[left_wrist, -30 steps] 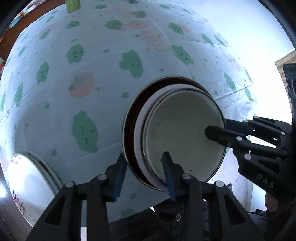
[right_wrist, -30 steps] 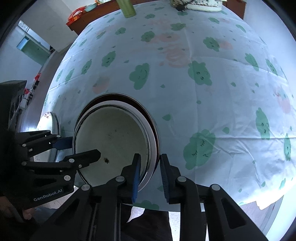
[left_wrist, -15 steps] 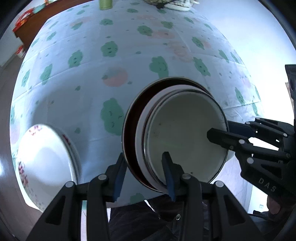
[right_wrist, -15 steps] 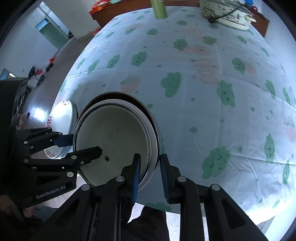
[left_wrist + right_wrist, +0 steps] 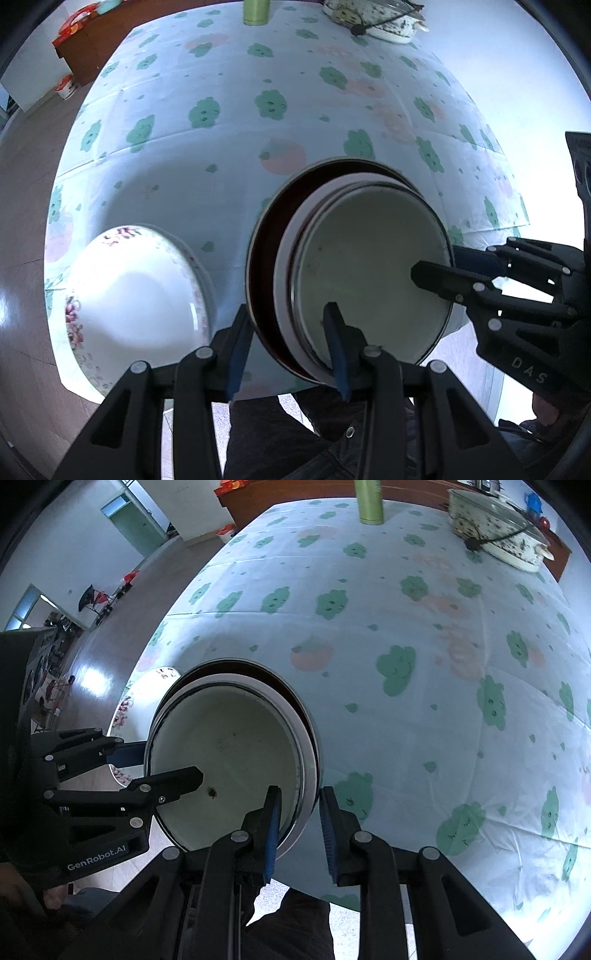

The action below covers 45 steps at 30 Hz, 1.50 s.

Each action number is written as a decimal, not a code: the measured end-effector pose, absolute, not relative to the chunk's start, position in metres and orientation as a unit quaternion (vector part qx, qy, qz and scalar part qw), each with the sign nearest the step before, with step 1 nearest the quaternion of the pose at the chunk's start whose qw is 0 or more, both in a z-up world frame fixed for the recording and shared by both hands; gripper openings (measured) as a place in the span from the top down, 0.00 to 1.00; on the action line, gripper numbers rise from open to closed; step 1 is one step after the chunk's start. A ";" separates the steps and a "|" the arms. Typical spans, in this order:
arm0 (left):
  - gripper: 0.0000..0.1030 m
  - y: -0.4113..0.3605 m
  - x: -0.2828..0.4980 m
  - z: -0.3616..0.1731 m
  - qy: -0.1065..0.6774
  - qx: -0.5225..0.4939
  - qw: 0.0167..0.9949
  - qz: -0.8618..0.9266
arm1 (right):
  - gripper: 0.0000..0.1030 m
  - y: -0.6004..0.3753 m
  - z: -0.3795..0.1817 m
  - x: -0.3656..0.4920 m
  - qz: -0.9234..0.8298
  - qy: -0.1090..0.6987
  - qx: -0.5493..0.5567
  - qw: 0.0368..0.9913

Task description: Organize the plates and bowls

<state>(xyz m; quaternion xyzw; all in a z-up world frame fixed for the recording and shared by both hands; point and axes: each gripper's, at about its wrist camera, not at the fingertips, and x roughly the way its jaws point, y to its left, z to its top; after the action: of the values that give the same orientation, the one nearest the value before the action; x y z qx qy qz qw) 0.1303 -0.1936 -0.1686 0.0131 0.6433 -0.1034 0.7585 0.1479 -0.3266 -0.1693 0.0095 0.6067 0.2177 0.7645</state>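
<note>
A nested stack of dishes (image 5: 369, 273) is held above the near edge of the worktop (image 5: 229, 155), clamped from both sides. The left gripper (image 5: 288, 345) is clenched on the stack's left rim, one pad outside the dark outer bowl and one inside the cream inner bowl (image 5: 229, 760). The right gripper (image 5: 300, 823) is clenched on the opposite rim. A white floral bowl (image 5: 136, 291) sits on the worktop at the near left, beside the stack. The worktop is covered by a pale blue cloth printed with green clouds and faded pink shapes. At the far edge a green cup (image 5: 368, 502) and a lidded speckled pot (image 5: 498, 535) are seen. Beyond the worktop, a glossy floor (image 5: 103, 664), a green door (image 5: 138, 528) and a brown cabinet (image 5: 92, 40) are visible.
</note>
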 end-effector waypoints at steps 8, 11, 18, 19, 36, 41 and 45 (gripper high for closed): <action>0.65 -0.166 0.132 -0.163 0.638 0.006 0.763 -0.100 | 0.78 -0.299 -0.166 0.153 0.222 0.606 0.000 0.764; 0.65 -0.155 0.133 -0.161 0.637 0.005 0.765 -0.097 | 0.78 -0.288 -0.165 0.155 0.225 0.605 -0.004 0.763; 0.65 -0.133 0.135 -0.157 0.634 0.002 0.768 -0.089 | 0.78 -0.266 -0.161 0.156 0.233 0.604 -0.009 0.762; 0.65 -0.129 0.134 -0.156 0.634 0.002 0.768 -0.088 | 0.78 -0.262 -0.161 0.157 0.234 0.604 -0.010 0.762; 0.65 -0.079 0.136 -0.157 0.635 -0.012 0.770 -0.058 | 0.78 -0.207 -0.160 0.165 0.262 0.605 -0.033 0.751; 0.65 -0.068 0.134 -0.158 0.636 -0.017 0.770 -0.046 | 0.78 -0.195 -0.163 0.166 0.273 0.607 -0.037 0.745; 0.65 -0.059 0.130 -0.159 0.637 -0.022 0.769 -0.037 | 0.78 -0.185 -0.164 0.166 0.281 0.607 -0.041 0.742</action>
<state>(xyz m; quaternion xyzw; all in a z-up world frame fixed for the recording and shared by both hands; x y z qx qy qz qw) 0.1303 -0.0586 -0.1593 -0.0221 0.6374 -0.0366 0.7693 0.1658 -0.1853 -0.1641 -0.0410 0.6071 0.2813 0.7420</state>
